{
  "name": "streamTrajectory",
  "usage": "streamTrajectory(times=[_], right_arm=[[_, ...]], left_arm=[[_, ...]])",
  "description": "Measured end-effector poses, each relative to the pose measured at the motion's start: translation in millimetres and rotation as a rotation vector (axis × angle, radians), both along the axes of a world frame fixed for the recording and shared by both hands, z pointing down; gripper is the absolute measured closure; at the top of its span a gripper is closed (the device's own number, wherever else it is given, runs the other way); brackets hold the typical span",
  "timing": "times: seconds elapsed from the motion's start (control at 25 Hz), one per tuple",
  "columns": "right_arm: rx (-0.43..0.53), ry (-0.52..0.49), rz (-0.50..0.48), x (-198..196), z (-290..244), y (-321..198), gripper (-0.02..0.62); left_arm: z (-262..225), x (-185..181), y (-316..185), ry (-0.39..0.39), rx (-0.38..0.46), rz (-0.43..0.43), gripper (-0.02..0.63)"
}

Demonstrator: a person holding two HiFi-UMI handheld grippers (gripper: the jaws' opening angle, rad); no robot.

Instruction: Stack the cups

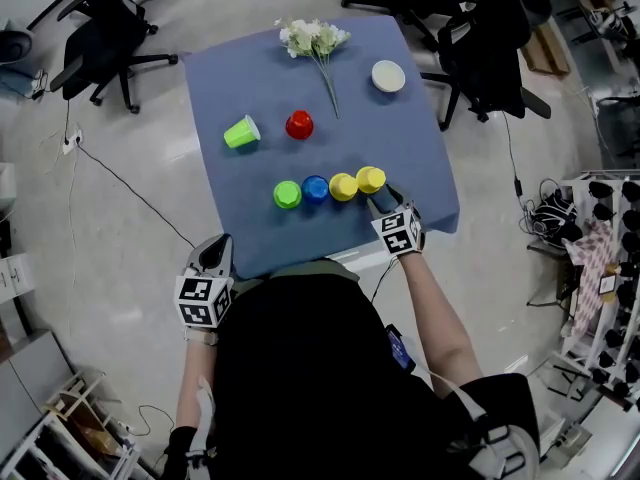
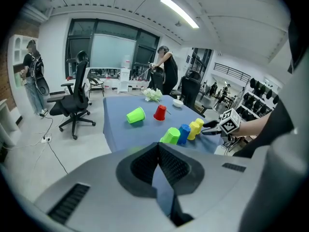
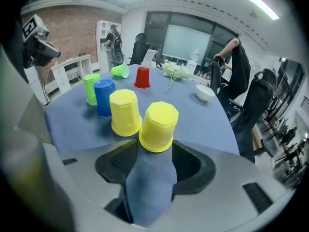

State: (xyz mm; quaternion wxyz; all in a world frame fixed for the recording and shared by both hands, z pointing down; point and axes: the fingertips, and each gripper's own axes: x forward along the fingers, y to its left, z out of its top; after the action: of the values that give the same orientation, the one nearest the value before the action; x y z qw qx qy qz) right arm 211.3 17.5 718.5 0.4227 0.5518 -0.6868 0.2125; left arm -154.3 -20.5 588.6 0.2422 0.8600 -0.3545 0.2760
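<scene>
Two spread jaws on your right gripper (image 1: 379, 200) sit right at the inverted yellow cup (image 3: 159, 125), not pinching it; it stands beside a second yellow cup (image 3: 124, 113) on the blue table (image 1: 410, 118). Your left gripper (image 1: 216, 252), pressed together and empty, hangs off the near edge.

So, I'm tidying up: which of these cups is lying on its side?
The lime-green cup beside the red cup, with its mouth facing sideways. Every other cup stands upside down on its rim.
</scene>
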Motion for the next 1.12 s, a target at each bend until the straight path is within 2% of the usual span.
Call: streamTrajectory(times=[0.24, 0.56, 0.88, 1.12], right_arm=[[-0.005, -0.109, 0.045, -1.0, -4.8, -19.9, 0.347], [0.012, -0.187, 0.122, 8.0, -0.2, -35.6, 0.368], [0.091, -0.182, 0.086, 4.9, -45.3, -50.8, 0.373], [0.135, -0.227, 0.023, -25.5, -93.6, -58.4, 0.374]], left_arm=[[-0.4, -4.3, 6.9, -0.002, -0.004, -0.051, 0.595], [0.2, -15.6, 16.1, -0.01, -0.006, -0.108, 0.595], [1.2, -11.1, 15.7, 0.013, -0.002, -0.117, 0.595], [1.0, -1.5, 12.6, 0.042, 0.003, -0.098, 0.595]])
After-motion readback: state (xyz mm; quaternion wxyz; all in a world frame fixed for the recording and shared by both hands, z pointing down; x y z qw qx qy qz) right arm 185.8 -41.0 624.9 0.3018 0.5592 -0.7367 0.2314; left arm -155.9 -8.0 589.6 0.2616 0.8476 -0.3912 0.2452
